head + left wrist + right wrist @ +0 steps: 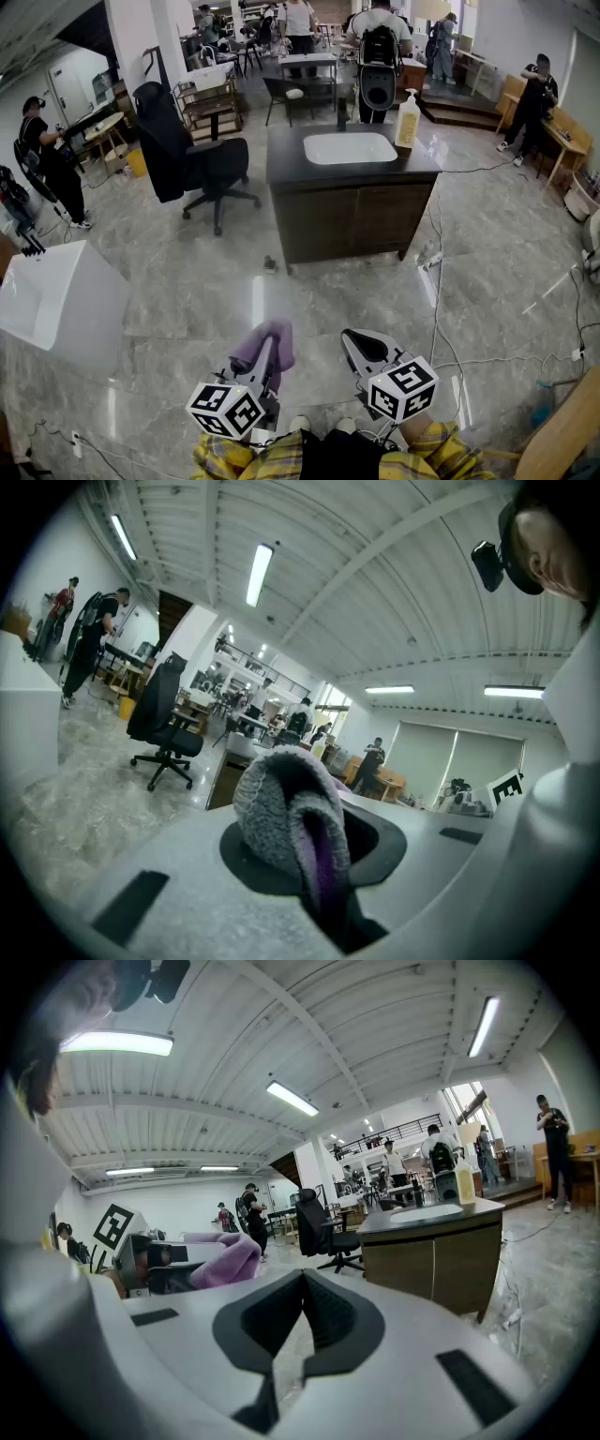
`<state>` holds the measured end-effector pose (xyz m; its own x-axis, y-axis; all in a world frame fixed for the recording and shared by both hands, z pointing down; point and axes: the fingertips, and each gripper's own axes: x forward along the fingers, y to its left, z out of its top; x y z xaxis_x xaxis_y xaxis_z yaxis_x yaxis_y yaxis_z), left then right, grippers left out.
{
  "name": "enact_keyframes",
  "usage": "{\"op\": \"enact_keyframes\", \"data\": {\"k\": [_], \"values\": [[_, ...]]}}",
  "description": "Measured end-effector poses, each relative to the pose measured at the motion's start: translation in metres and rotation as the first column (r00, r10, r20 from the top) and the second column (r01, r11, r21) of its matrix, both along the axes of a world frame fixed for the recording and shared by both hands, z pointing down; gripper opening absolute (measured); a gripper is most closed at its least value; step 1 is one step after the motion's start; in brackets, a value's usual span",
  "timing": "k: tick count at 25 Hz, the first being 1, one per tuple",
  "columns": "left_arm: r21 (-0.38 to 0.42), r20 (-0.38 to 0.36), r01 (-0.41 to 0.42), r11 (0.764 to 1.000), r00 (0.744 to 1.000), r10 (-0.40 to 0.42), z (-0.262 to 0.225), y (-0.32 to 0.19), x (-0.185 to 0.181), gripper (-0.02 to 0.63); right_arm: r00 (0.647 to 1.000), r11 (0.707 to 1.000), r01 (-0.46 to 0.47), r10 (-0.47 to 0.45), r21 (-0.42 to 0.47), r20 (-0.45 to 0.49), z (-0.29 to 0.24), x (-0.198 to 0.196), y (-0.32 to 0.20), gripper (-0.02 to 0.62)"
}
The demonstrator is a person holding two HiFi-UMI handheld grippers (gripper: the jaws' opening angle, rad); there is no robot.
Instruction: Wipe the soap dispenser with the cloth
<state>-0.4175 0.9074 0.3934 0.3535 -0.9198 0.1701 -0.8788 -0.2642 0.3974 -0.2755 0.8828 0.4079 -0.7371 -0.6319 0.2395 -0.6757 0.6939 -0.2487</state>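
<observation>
The soap dispenser (407,118), a pale yellow pump bottle, stands at the right of the white basin on a dark vanity counter (281,157) well ahead of me. It shows small in the right gripper view (465,1185). My left gripper (265,349) is shut on a purple-grey fleecy cloth (262,343), which bulges out of the jaws in the left gripper view (291,817). My right gripper (361,349) is shut with nothing in it; its pads (317,1309) meet. Both grippers are held low near my body, far from the counter.
A black office chair (202,167) stands left of the vanity. A white basin unit (56,295) sits at the left. Cables (441,272) trail over the grey marble floor at the right. Several people work at desks in the background.
</observation>
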Motion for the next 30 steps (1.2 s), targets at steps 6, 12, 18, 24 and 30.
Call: {"op": "enact_keyframes", "data": {"k": [6,12,18,24,30], "values": [[-0.011,-0.003,0.008,1.000,1.000,-0.008,0.003,-0.009,0.010,0.049,0.994,0.997,-0.023,0.031,-0.076,0.106,0.002,0.015,-0.009,0.006],[-0.038,-0.015,0.034,0.999,0.999,-0.034,0.013,-0.014,0.030,0.049,0.996,0.995,-0.016,0.025,-0.097,0.091,0.008,0.040,-0.016,0.006],[-0.041,-0.005,0.028,0.999,1.000,-0.028,0.016,-0.020,0.063,0.049,0.997,0.995,-0.026,0.033,-0.099,0.064,0.022,0.063,-0.024,0.006],[-0.055,0.017,-0.001,0.998,1.000,0.002,0.023,-0.041,0.069,0.049,0.997,0.992,-0.033,0.042,-0.124,0.067,0.032,0.067,-0.034,0.006],[-0.040,0.021,-0.023,0.999,1.000,0.023,0.032,-0.089,0.060,0.049,0.997,0.989,-0.060,0.066,-0.133,0.039,0.040,0.061,-0.077,0.006]]}}
